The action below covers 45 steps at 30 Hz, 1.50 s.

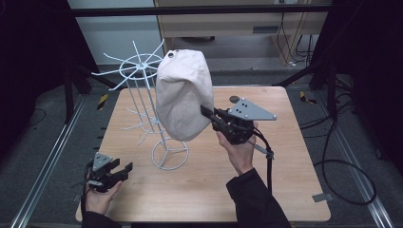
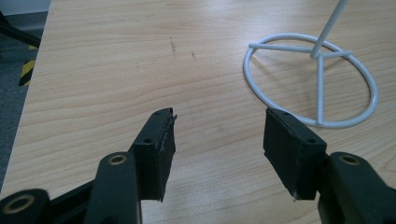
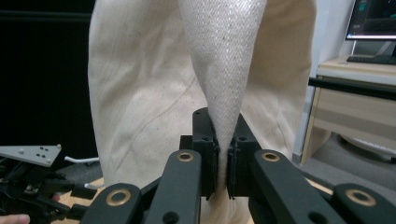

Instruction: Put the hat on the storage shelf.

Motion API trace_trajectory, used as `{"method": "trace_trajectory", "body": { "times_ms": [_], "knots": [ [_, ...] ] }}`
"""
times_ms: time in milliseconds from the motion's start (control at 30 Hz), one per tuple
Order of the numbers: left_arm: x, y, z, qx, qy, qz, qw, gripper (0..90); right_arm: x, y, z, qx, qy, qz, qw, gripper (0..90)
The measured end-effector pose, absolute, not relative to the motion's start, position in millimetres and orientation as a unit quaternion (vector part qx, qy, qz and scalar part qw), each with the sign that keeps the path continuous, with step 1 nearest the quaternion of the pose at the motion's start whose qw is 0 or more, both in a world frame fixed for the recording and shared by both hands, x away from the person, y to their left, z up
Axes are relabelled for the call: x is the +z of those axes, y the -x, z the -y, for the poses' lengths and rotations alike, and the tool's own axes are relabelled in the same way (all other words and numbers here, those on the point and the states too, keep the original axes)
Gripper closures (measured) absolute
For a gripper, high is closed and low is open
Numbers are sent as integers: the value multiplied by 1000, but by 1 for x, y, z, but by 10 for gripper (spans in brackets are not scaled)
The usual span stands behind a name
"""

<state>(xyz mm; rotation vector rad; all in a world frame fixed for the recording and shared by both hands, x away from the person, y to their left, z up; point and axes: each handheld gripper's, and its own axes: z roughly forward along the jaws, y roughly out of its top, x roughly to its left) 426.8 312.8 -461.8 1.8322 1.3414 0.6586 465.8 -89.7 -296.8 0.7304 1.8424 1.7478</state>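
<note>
A cream cap hangs upright beside the white wire rack, its top end near a prong of the rack's upper ring; I cannot tell whether it is hooked there. My right gripper comes in from the right and is shut on the cap. In the right gripper view a fold of the cap's fabric is pinched between the pads of the right gripper. At the table's front left, my left gripper rests low. Nothing sits between the open jaws of the left gripper, which point at the rack's ring base.
The rack's round base stands on the wooden table, left of centre. A small dark disc lies at the back of the table. Metal rails run along both sides of the table, and cables lie on the floor to the right.
</note>
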Motion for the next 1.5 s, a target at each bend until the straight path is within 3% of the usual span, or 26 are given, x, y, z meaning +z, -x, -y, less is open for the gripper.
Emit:
{"method": "trace_trajectory", "body": {
  "times_ms": [167,767,933,1500],
  "knots": [
    [-462,-427,-313,258,-717,-525,379,433,-299,-466,87,632,-270,-682,251,819],
    [-462,-427,-313,258,-718,-526,376,429,-315,-455,128,591,-314,-690,274,475],
    [-463,-427,-313,259,-719,-525,375,422,-345,-448,156,569,-349,-693,272,377],
    [-464,-427,-313,257,-716,-528,378,411,-439,-437,227,485,-442,-705,268,194]
  ]
}}
